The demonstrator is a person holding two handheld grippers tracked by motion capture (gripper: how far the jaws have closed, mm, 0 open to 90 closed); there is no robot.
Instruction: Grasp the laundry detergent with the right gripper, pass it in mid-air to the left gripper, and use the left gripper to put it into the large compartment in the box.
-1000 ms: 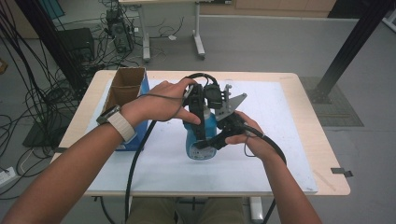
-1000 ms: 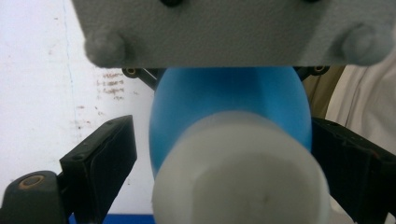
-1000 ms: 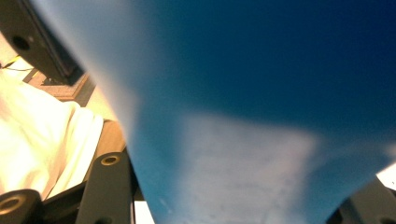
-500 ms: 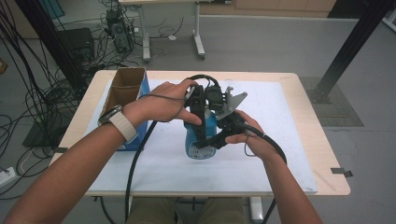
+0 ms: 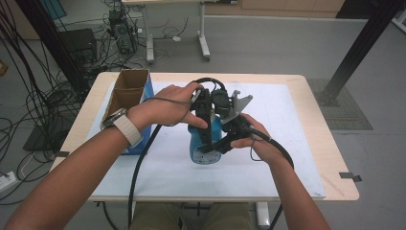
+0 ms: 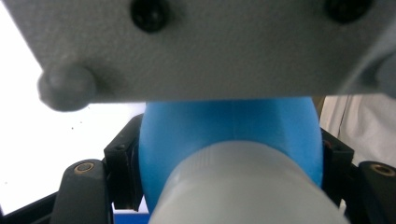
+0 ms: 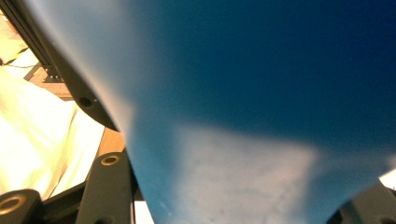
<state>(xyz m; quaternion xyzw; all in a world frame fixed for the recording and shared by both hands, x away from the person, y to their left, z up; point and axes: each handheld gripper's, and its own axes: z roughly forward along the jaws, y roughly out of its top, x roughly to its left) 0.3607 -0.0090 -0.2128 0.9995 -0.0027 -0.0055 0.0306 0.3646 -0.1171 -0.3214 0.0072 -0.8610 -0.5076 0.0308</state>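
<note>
nearest to us, the two forearms come in over the table edge [image 5: 335,194] and meet at the middle of the white sheet [image 5: 297,143]. we read this as a two-handed hold on one thing: the blue bottle [image 5: 203,146], which stands upright on the sheet.

the right gripper [image 5: 221,143] comes at the bottle low and from the side. in the right gripper view the blue wall [image 7: 261,107] sits between its black jaws, pressed close; we judge it clamped on the bottle's body, likely to keep it from turning or tipping.

the left gripper [image 5: 205,122] comes down from above. in the left gripper view its jaws sit tight on both flanks of the blue shoulder [image 6: 224,130], with a pale ribbed band [image 6: 247,186] in front that looks like a cap or collar, though it is too blurred to be sure. so it too is closed on the bottle, higher up. the grey plate [image 6: 196,46] across the top of that view belongs to the other gripper, which shows how closely the two are stacked.

one grip low, one high: this suits twisting or pulling the top while the base is steadied, but that is a guess.

farther off, an open cardboard box [image 5: 125,93] stands at the left of the table, touching neither gripper. beyond are the floor and cables [image 5: 33,96].
</note>
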